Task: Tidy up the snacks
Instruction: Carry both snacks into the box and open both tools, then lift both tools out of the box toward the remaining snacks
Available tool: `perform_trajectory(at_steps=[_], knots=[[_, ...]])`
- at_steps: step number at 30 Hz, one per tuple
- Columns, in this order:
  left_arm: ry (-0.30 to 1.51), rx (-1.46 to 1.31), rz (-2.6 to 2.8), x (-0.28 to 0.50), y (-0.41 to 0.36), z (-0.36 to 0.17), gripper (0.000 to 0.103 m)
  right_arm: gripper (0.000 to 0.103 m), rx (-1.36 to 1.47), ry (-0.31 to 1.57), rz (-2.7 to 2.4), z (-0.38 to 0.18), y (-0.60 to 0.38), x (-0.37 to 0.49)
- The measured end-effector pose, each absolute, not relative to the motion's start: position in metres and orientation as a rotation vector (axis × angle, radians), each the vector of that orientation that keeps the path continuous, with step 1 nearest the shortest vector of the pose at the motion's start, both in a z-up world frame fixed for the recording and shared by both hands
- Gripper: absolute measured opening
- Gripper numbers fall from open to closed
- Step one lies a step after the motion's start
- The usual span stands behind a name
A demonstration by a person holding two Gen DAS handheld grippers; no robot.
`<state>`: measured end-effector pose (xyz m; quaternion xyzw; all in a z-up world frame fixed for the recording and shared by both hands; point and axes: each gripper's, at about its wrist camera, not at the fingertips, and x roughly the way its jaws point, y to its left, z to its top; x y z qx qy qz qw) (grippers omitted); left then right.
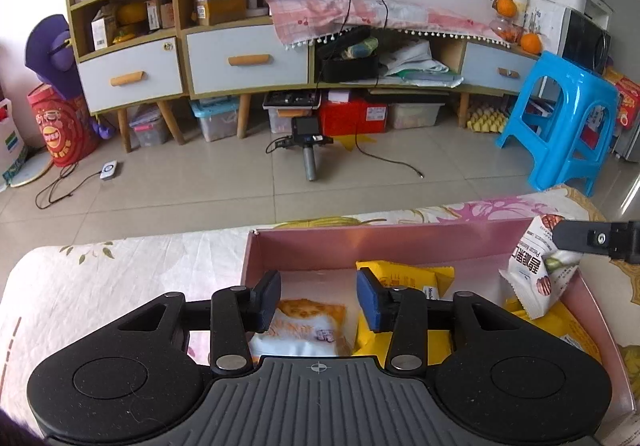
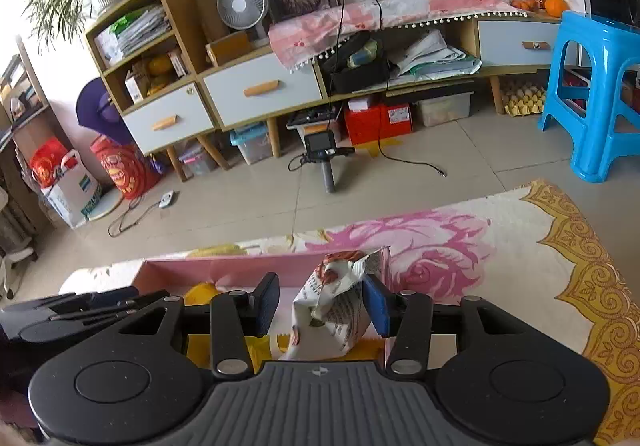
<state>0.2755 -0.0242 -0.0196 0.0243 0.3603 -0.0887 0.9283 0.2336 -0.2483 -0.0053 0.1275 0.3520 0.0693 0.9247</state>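
over the pink box (image 1: 360, 246), the right gripper (image 2: 322, 304) is pinching a white nut packet (image 2: 336, 306) to stow it, while the left gripper (image 1: 318, 300) is hovering open above an orange-and-white snack bag (image 1: 308, 326).

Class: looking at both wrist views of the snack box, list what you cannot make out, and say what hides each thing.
- Orange-and-white snack bag, left wrist view: lower part hidden by the left gripper body.
- Yellow packets, same view: partly covered by the blue pad.
- White nut packet, right wrist view: print too small; whether the right gripper pads press it is unclear.
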Motion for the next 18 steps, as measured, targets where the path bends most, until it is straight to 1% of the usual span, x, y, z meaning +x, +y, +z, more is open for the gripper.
perform_trajectory(at_steps=[2,3,4,5,9,10,12,16,18], knots=[[0.739,0.043,-0.188,0.275,-0.023,-0.019,0.042,0.039,0.27,0.713,0.139,-0.005,-0.25,0.235],[0.74,0.04,-0.19,0.275,-0.023,-0.019,0.044,0.04,0.273,0.712,0.139,-0.004,-0.251,0.235],[0.74,0.038,-0.189,0.274,-0.023,-0.018,0.05,0.042,0.274,0.714,0.139,-0.004,-0.251,0.235],[0.735,0.038,-0.186,0.272,-0.022,-0.018,0.052,0.043,0.275,0.715,0.138,-0.003,-0.252,0.235],[0.734,0.04,-0.193,0.264,-0.022,-0.014,0.061,0.064,0.272,0.705,0.13,0.002,-0.253,0.232],[0.732,0.044,-0.193,0.263,-0.022,-0.012,0.064,0.066,0.271,0.699,0.129,0.004,-0.254,0.231],[0.727,0.05,-0.194,0.256,-0.022,-0.008,0.068,0.067,0.271,0.694,0.135,0.009,-0.255,0.228],[0.728,0.058,-0.203,0.242,-0.021,0.0,0.075,0.07,0.253,0.699,0.141,0.016,-0.254,0.22],[0.733,0.062,-0.206,0.235,-0.019,0.003,0.076,0.071,0.236,0.708,0.144,0.018,-0.253,0.215]])
